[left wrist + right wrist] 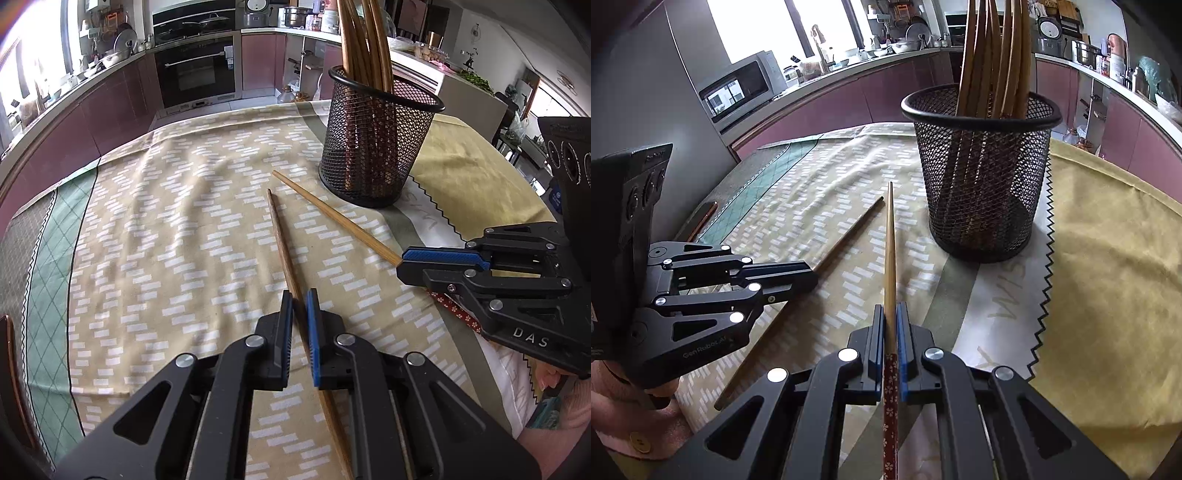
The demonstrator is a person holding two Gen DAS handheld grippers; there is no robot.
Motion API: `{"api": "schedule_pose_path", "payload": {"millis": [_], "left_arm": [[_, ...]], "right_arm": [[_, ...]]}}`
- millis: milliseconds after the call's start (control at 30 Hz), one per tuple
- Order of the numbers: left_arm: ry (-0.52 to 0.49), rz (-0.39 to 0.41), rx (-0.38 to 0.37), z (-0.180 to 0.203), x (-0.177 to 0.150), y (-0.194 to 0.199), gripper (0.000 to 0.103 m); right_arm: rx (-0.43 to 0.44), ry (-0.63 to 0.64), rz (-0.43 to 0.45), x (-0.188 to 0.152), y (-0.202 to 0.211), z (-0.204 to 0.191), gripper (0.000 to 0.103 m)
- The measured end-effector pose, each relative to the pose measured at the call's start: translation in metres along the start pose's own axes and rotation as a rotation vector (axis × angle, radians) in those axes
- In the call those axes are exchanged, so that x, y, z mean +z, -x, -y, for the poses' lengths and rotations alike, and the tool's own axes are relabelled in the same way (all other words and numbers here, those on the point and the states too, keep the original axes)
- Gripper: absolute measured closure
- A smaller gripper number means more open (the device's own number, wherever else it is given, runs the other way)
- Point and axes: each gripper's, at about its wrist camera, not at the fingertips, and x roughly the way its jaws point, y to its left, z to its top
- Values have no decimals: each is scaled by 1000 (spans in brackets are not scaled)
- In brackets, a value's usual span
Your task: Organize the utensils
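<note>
Clamped between the pads of the left gripper (299,317), the darker chopstick (284,254) runs straight out along the fingers, its long axis almost in line with them and its tapered tip resting on the patterned tablecloth (166,229), short of the mesh holder (376,144). Just to its right, the paler chopstick (890,258) is pinched the same way by the right gripper (891,321), pointing ahead with its red flowered end trailing back between the jaws. Both sets of jaws are pressed together on wood. The two sticks lie side by side, converging slightly toward their tips. Standing upright beyond and a little right of both tips, the holder already bears a bundle of chopsticks (993,55). Judging by the layout, the right hand is the nearer one, and each stick must swing up to vertical before going over the rim.
</note>
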Motion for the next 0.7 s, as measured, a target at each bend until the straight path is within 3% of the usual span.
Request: {"api": "schedule_pose_path", "payload": {"millis": [200, 400, 700], "left_arm": [[-10, -11, 26, -1, 2, -5, 84], [-11, -8, 31, 2, 4, -6, 89], [24, 9, 23, 2, 5, -7, 95]], "right_arm": [[-49, 41, -14, 6, -8, -9, 95], [-112, 96, -25, 13, -17, -18, 94], [-83, 61, -10, 13, -15, -11, 97]]}}
